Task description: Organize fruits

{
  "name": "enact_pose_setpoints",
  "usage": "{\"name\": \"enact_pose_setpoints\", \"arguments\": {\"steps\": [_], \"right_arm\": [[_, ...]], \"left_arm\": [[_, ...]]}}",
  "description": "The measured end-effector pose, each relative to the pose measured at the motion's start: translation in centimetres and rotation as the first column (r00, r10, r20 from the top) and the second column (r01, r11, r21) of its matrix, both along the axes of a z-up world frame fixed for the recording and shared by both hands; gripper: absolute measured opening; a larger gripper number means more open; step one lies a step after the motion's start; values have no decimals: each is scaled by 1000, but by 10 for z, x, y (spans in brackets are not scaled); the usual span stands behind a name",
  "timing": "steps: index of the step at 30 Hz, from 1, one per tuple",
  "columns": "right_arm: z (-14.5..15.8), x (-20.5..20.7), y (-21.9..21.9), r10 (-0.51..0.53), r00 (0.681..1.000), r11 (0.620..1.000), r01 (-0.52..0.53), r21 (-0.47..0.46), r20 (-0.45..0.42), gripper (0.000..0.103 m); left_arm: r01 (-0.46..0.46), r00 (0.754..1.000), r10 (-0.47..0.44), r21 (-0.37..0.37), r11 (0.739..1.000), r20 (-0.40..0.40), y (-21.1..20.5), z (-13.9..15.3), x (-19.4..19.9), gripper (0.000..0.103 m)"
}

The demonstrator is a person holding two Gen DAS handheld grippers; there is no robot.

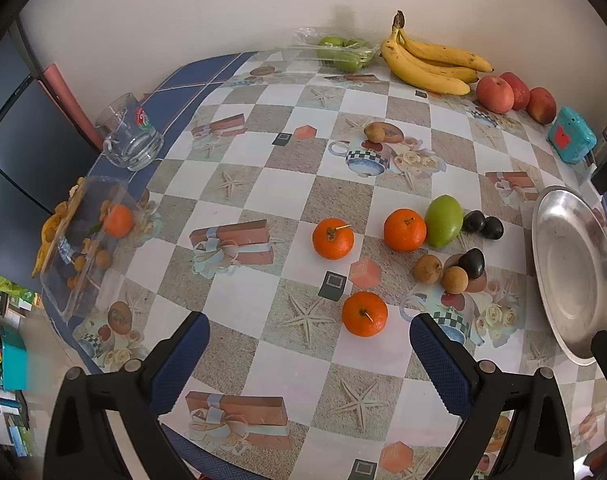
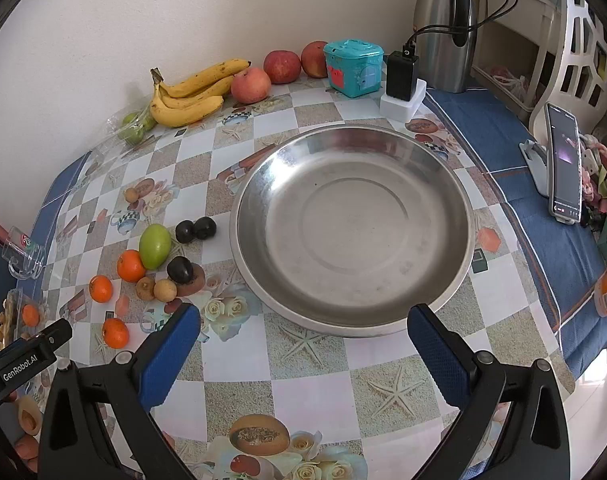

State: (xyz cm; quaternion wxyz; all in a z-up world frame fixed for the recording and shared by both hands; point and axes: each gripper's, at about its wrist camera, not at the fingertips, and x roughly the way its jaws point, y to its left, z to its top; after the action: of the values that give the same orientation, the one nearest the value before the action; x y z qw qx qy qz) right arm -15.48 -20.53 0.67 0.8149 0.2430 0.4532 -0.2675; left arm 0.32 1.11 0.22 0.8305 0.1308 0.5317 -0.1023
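Three loose oranges (image 1: 333,238), three bananas (image 1: 431,60), three apples (image 1: 494,95), one pan (image 2: 351,232); both grippers, left (image 1: 309,356) and right (image 2: 303,348), gape wide, holding nothing.

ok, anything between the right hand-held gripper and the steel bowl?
Nothing: in the right wrist view only bare patterned tablecloth lies between the open right hand-held gripper and the round steel bowl.

Fruits are lying scattered on the table (image 2: 315,396), left of the bowl (image 2: 455,184). Bananas (image 2: 191,98) and apples (image 2: 281,68) are sitting behind, along the wall. A kettle (image 2: 443,28) is standing behind the bowl, a phone (image 2: 563,164) leaning at its right.
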Motion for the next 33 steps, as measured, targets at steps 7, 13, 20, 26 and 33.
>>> {"name": "enact_pose_setpoints", "arguments": {"steps": [7, 13, 20, 26, 33], "right_arm": [[0, 0, 0, -1, 1000, 1000, 1, -1, 1, 103], [0, 0, 0, 0, 1000, 1000, 0, -1, 1, 103], [0, 0, 0, -1, 1000, 1000, 1, -2, 1, 103], [-1, 0, 1, -1, 1000, 1000, 1, -1, 1, 103], [-1, 1, 1, 1, 1000, 1000, -1, -2, 2, 103]], "left_arm": [[-2, 1000, 2, -4, 1000, 1, 2, 0, 0, 102], [-1, 1000, 1, -4, 1000, 2, 3, 0, 0, 102], [-1, 1000, 1, -5, 1000, 3, 3, 0, 0, 102], [0, 1000, 0, -6, 1000, 1, 3, -1, 0, 102], [-2, 1000, 2, -7, 1000, 1, 3, -1, 0, 102]]}}
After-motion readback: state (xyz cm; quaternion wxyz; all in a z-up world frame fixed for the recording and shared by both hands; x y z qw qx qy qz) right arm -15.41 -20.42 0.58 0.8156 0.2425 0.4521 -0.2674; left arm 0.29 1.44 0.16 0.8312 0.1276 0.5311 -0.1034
